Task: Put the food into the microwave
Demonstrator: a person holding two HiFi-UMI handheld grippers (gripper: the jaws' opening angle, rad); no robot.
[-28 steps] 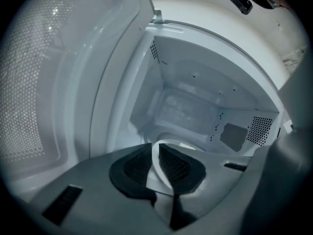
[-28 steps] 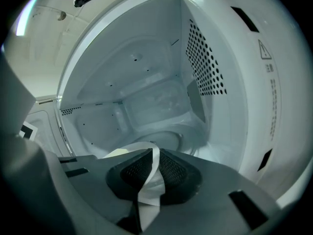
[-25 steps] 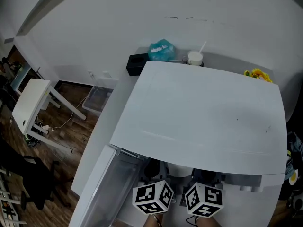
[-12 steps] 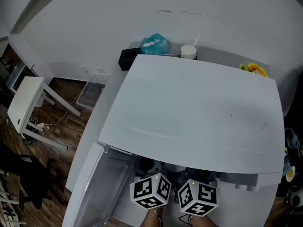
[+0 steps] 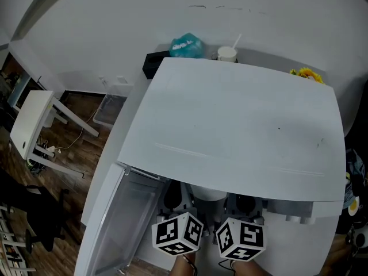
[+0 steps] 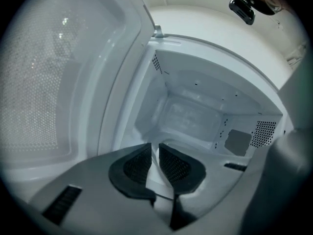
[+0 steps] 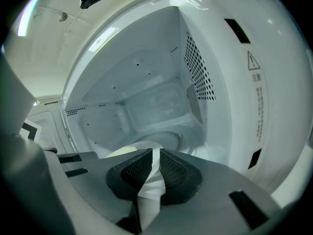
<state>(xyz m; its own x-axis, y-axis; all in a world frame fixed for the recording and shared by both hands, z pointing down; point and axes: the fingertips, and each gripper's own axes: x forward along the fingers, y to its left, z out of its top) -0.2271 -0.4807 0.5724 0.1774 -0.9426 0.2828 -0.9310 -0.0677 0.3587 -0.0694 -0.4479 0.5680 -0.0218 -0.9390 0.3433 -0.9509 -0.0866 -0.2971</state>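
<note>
The white microwave (image 5: pixel 230 125) stands with its door (image 5: pixel 123 217) swung open to the left. A white bowl (image 5: pixel 208 194) hangs at the mouth of the cavity, held between both grippers. My left gripper (image 5: pixel 183 204) is shut on the bowl's thin left rim (image 6: pixel 156 177), with the empty cavity (image 6: pixel 190 116) just ahead of it. My right gripper (image 5: pixel 237 206) is shut on the right rim (image 7: pixel 152 180). Pale yellowish food (image 7: pixel 122 152) shows over the jaws. The glass turntable (image 7: pixel 172 137) lies beyond it.
Behind the microwave sit a teal bag (image 5: pixel 185 46), a white cup with a straw (image 5: pixel 226 53) and a black box (image 5: pixel 152 62). Yellow flowers (image 5: pixel 307 73) are at the back right. A white table (image 5: pixel 31 125) and a clear bin (image 5: pixel 109 109) stand on the wooden floor to the left.
Both grippers and the bowl have stayed at the microwave's opening, shifting a little left. The bowl's white rim shows more plainly below the microwave's front edge now.
</note>
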